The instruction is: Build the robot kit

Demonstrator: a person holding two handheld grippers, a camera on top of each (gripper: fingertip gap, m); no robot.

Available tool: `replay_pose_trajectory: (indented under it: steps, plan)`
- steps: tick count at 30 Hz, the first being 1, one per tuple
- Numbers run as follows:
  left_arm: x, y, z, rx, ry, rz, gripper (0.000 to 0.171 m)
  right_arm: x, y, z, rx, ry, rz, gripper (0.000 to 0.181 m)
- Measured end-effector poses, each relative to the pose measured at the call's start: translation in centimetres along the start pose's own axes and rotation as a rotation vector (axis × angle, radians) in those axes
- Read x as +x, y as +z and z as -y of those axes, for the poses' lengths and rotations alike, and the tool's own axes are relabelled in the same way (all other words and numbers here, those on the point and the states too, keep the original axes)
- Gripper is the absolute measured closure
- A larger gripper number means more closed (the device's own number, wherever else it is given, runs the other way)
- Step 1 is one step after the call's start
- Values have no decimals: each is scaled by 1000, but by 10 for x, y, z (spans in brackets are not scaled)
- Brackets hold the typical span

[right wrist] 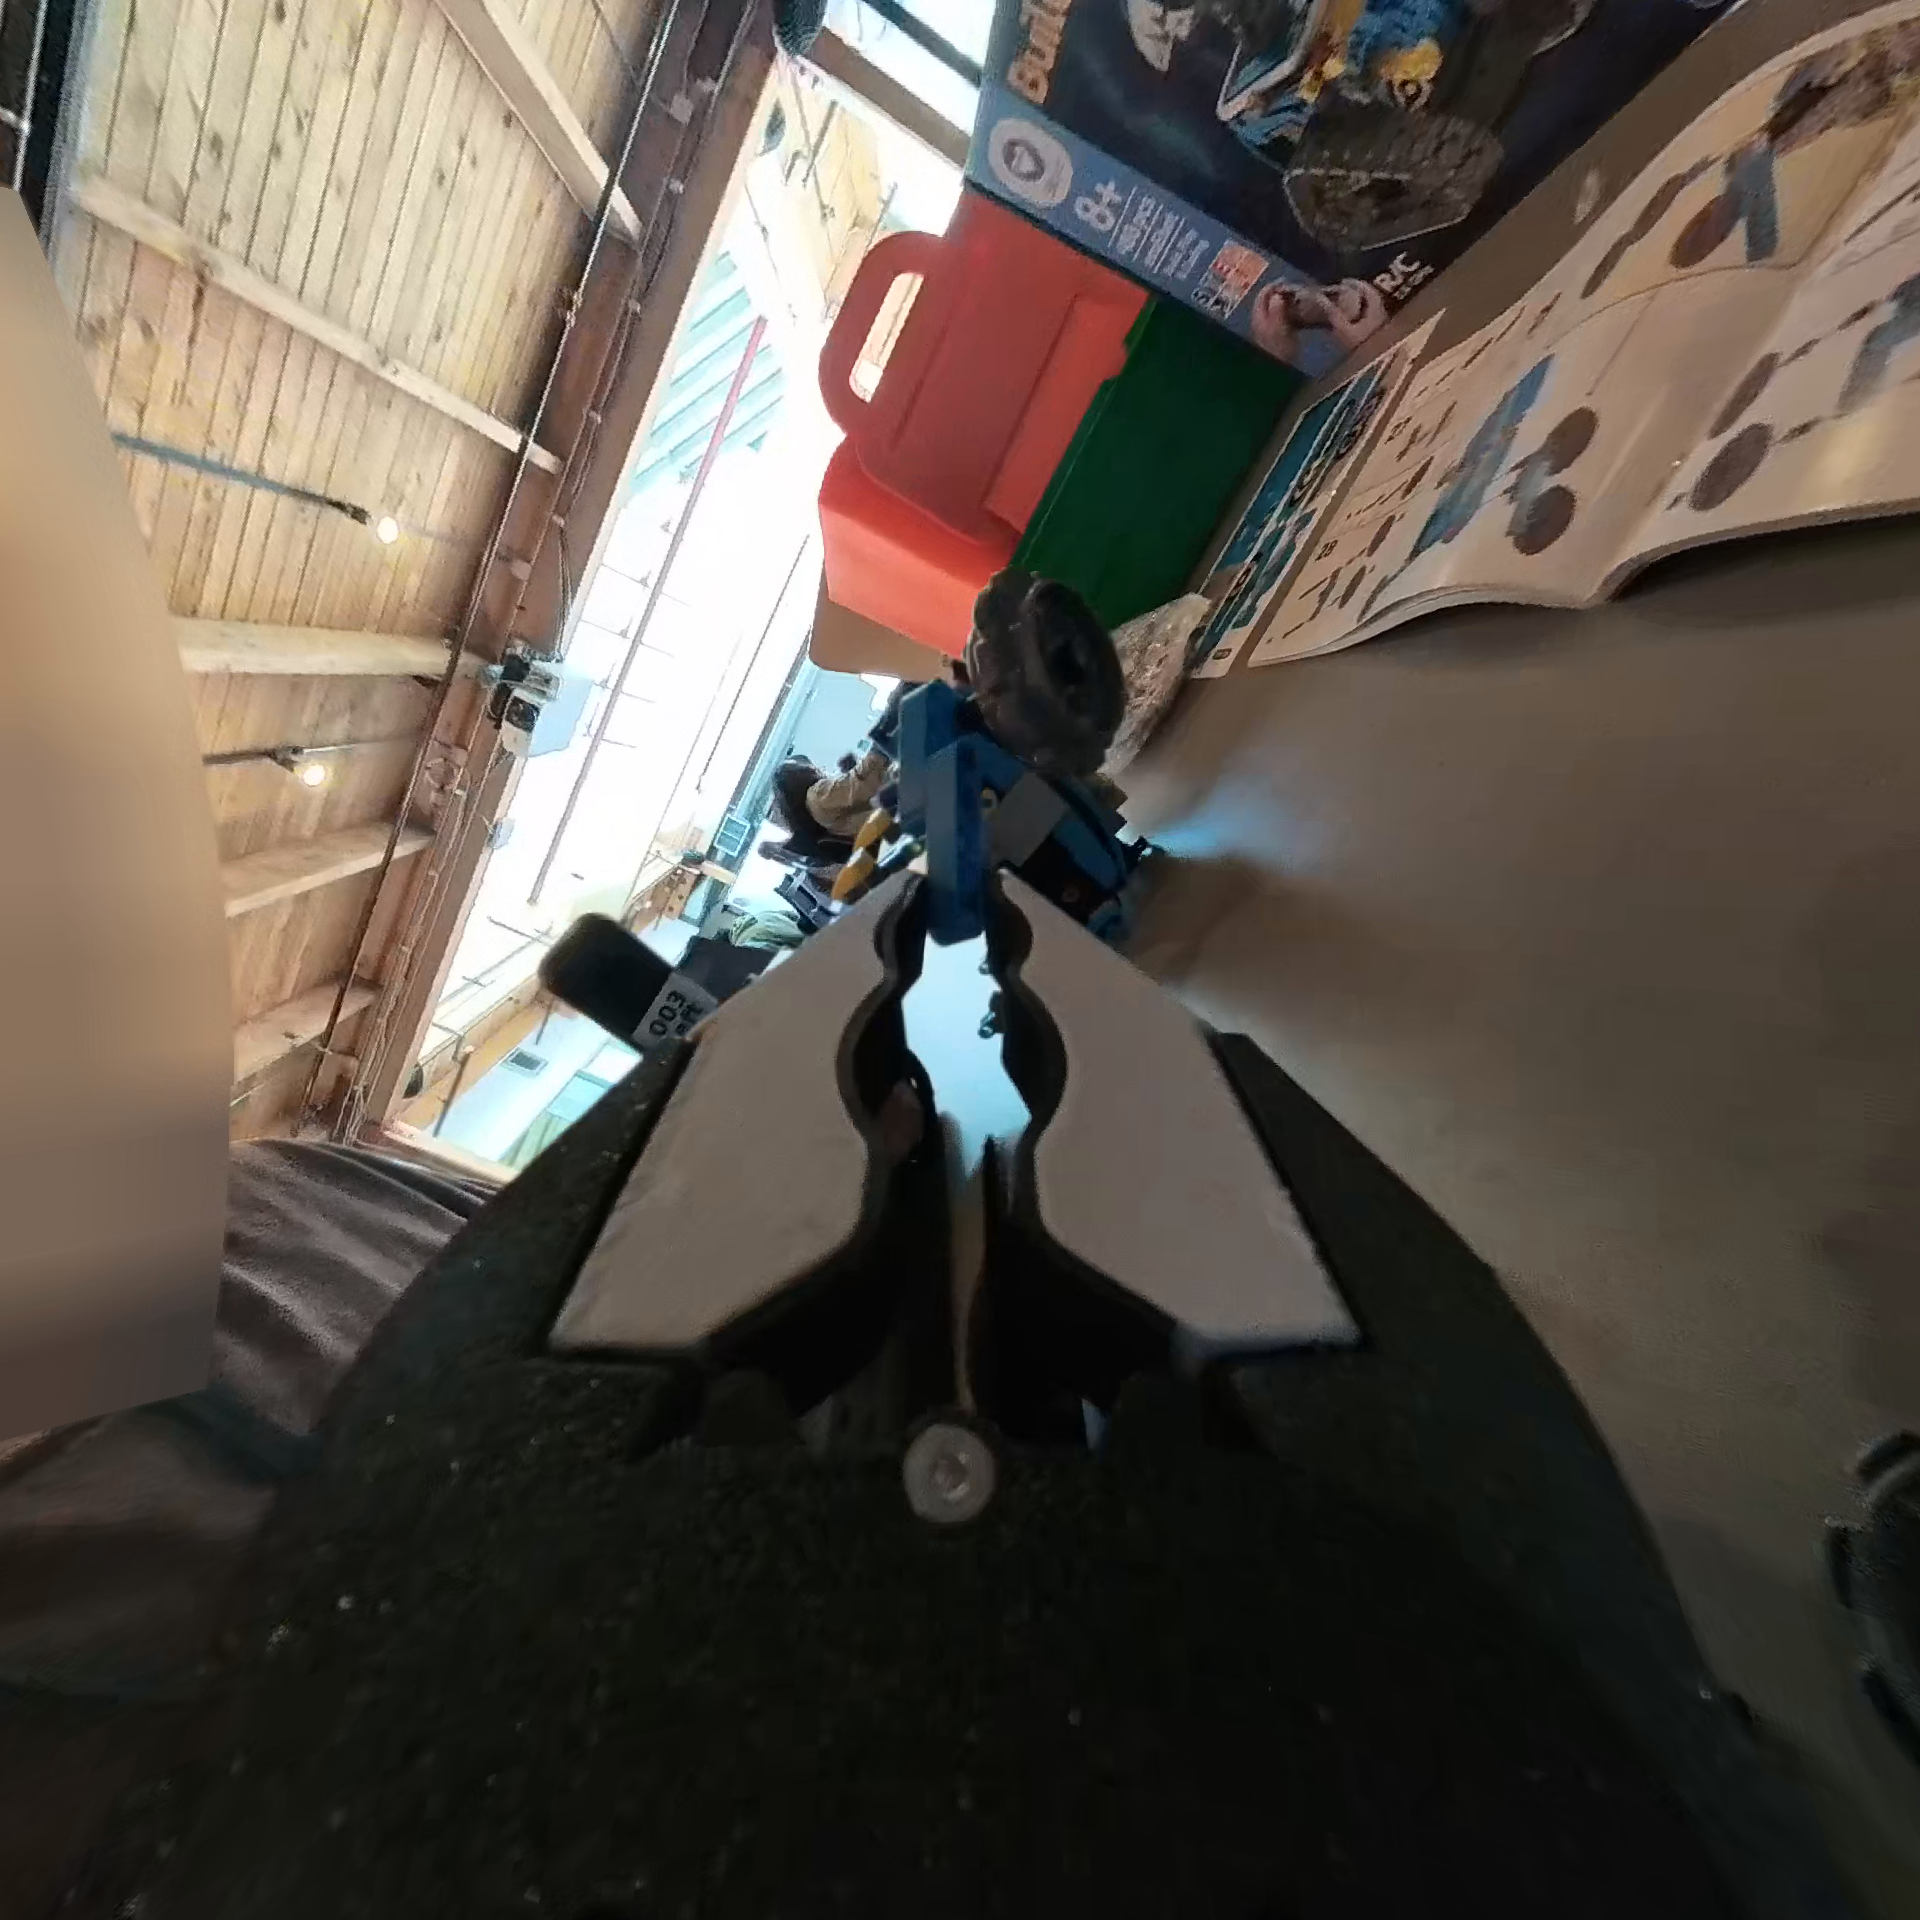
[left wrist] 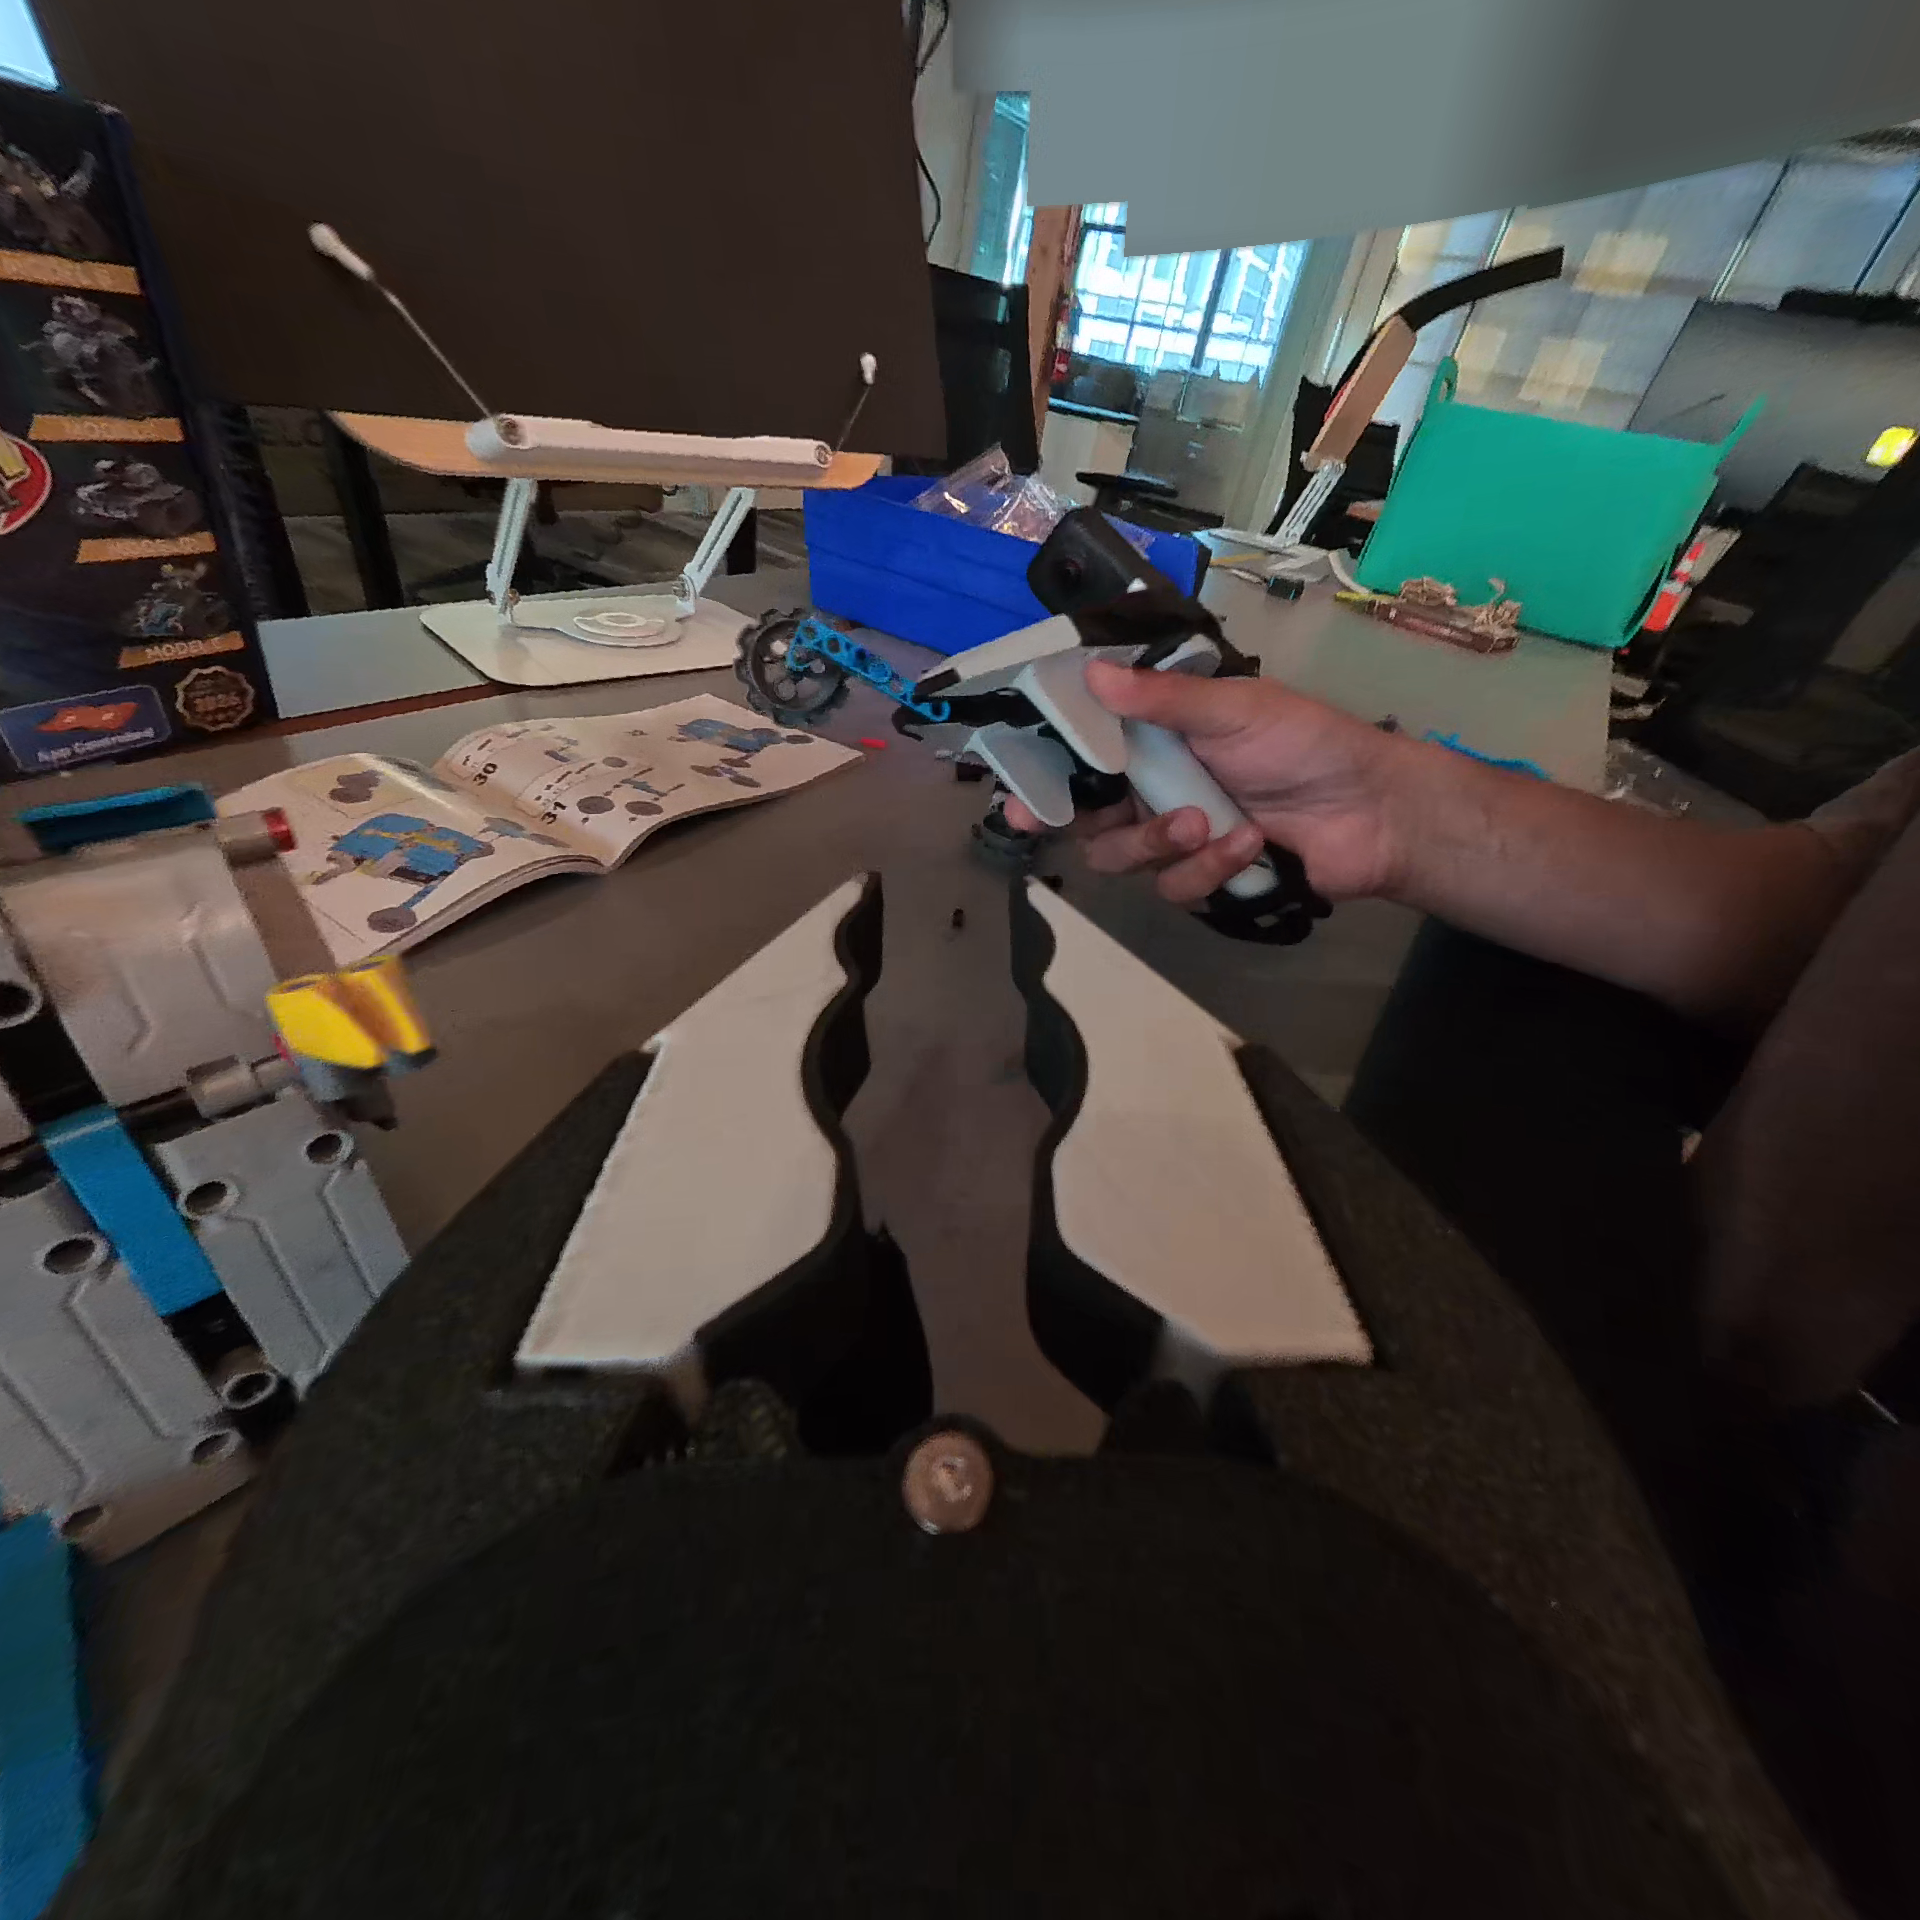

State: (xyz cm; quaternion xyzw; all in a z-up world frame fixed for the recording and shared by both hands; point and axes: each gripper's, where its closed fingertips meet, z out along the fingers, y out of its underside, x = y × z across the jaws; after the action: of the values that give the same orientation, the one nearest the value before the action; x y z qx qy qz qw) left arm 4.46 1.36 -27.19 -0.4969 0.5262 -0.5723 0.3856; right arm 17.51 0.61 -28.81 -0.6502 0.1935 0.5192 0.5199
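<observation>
My right gripper [right wrist: 961, 899] is shut on a blue beam [right wrist: 951, 821] that carries a black toothed wheel [right wrist: 1049, 675] at its far end, held above the table. The left wrist view shows that gripper [left wrist: 925, 691] in a hand, gripping the blue beam [left wrist: 852, 665] with the wheel [left wrist: 777, 665] at its end. My left gripper [left wrist: 945, 894] is open and empty above the dark table [left wrist: 935, 1039], with a tiny black piece [left wrist: 956, 918] lying between its tips. A grey, blue and yellow brick model [left wrist: 156, 1091] sits to its left.
An open instruction booklet [left wrist: 540, 800] lies on the table and also shows in the right wrist view [right wrist: 1558, 416]. A kit box [left wrist: 104, 468] stands at far left. A white stand [left wrist: 603, 540], a blue bin [left wrist: 935, 566] and a green bag [left wrist: 1538, 530] sit behind. One gripper's finger ends stand about 15 cm off the other's.
</observation>
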Motion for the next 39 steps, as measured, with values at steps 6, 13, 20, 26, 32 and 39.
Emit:
replay_pose_trajectory:
  steps: [6, 13, 20, 26, 32, 39]
  plan:
    - [11, 11, -17, -97, 136, 6, 148, 8, -8, -5, -54, -27, -64, 172]
    - [25, 37, -69, -414, 171, -158, 148, 36, -37, -47, -447, -461, -399, 171]
    - [4, 70, -107, -696, 171, -128, 143, 55, -49, -80, -583, -461, -467, 171]
    - [24, 80, -109, -730, 86, -224, 142, 60, -50, -91, -653, -504, -488, 169]
    - [31, 77, -120, -753, 152, -190, 145, 54, -56, -87, -689, -584, -475, 148]
    - [30, 74, -119, -734, 229, -140, 156, 54, -62, -89, -702, -623, -429, 148]
